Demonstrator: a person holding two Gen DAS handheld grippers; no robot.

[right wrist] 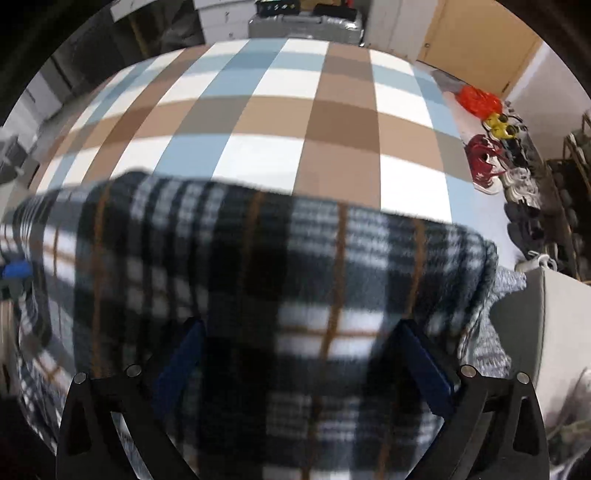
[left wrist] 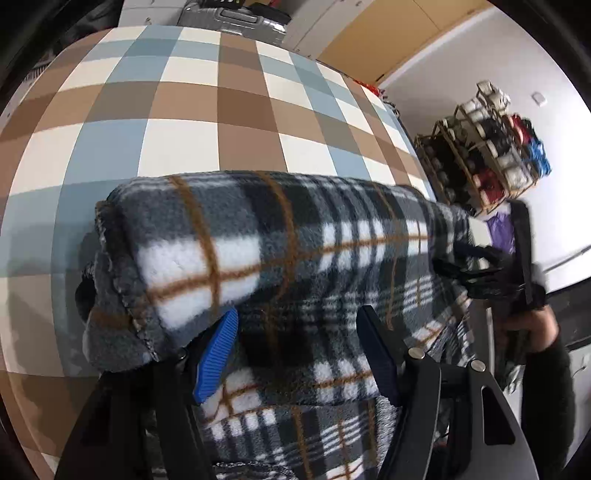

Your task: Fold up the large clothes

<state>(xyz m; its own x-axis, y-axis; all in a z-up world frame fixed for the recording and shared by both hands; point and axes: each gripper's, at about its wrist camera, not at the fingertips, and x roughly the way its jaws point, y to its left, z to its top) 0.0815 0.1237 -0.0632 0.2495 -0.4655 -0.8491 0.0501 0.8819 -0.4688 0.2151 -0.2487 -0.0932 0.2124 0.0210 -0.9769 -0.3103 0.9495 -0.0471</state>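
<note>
left wrist view, plaid fleece bundled between spread fingers, checkered cloth, shoe rack beyond

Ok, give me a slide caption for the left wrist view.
Left gripper straddles a folded plaid fleece garment over a checked surface.

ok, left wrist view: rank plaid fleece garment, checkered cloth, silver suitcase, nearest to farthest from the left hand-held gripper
1. Plaid fleece garment: between the left hand-held gripper's fingers.
2. Checkered cloth: beyond the garment.
3. Silver suitcase: past the cloth's far edge, top of frame.
</note>
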